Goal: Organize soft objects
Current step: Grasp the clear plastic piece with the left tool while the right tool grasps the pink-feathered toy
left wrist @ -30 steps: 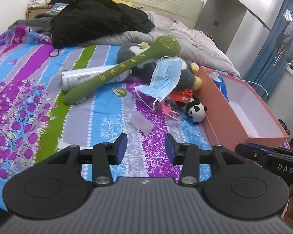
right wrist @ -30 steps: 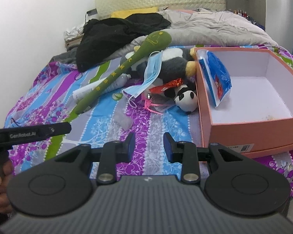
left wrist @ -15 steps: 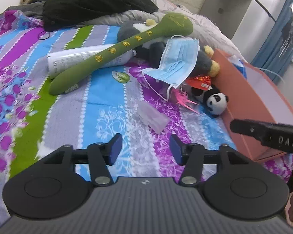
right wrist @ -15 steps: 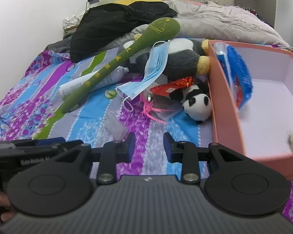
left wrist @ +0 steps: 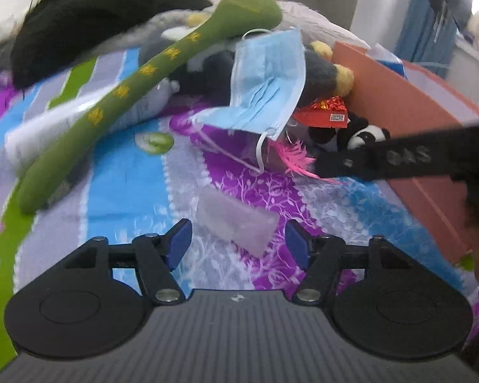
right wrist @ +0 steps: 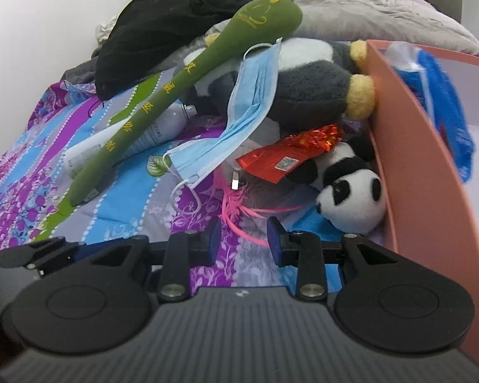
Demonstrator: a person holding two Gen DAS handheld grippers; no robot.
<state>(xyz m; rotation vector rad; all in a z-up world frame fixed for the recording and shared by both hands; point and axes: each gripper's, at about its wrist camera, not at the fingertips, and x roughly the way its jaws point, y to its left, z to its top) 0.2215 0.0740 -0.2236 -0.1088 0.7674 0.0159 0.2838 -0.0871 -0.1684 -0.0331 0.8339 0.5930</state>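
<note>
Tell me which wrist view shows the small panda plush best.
The right wrist view: the panda plush lies close, sharp, face visible, beside the pink box. In the left wrist view the panda plush is small, blurred, partly hidden behind the right gripper's finger.

A printed cotton-looking bedsheet (left wrist: 127, 172) is lying smooth and matt under everything. The long green toy (right wrist: 182, 86) is showing a soft, felt-like cloth with stitched yellow characters. The blue face mask (right wrist: 239, 121) is looking like thin pleated non-woven fabric. A red foil wrapper (right wrist: 290, 153) is glinting, crinkled and glossy. The small panda (right wrist: 351, 194) is looking fluffy plush. The salmon box (right wrist: 415, 159) is showing matt card. A frosted clear plastic packet (left wrist: 236, 220) is looking cloudy.
</note>
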